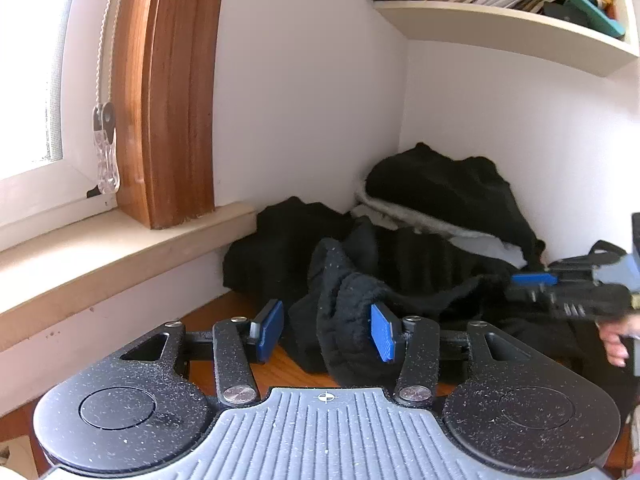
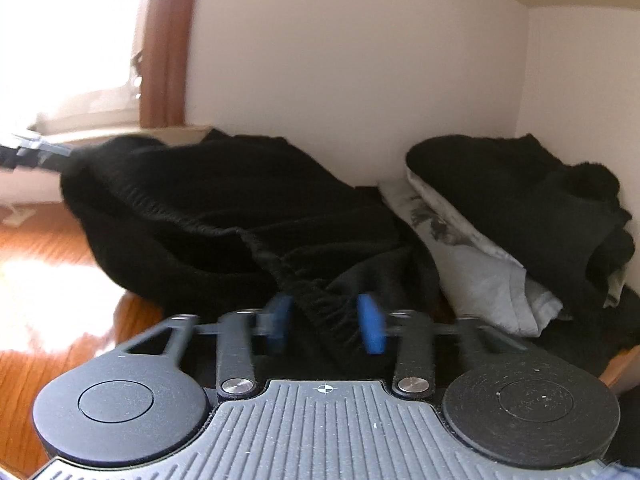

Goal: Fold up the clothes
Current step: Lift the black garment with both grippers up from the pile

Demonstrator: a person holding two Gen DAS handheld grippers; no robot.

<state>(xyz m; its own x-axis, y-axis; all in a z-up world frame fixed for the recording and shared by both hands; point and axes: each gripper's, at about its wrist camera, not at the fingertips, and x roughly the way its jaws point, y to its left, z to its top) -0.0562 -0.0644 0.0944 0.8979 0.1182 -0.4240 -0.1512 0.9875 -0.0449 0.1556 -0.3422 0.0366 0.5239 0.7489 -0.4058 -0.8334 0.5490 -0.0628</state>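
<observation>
A crumpled black garment (image 1: 344, 280) lies on the wooden table by the wall corner; it also fills the middle of the right wrist view (image 2: 224, 224). My left gripper (image 1: 326, 330) is open, and a thick black fold sits between its blue pads (image 1: 382, 338). My right gripper (image 2: 326, 322) is open with the garment's ribbed hem (image 2: 320, 312) lying between its blurred blue pads (image 2: 370, 322). The right gripper also shows at the right edge of the left wrist view (image 1: 560, 288).
A stack of clothes, black on top (image 1: 448, 196) with white and grey pieces (image 2: 480, 272) under it, sits in the corner. A window sill (image 1: 120, 240) and wooden frame (image 1: 172, 100) are on the left. A bookshelf (image 1: 512, 28) hangs above. Bare wooden table (image 2: 48, 248) lies to the left.
</observation>
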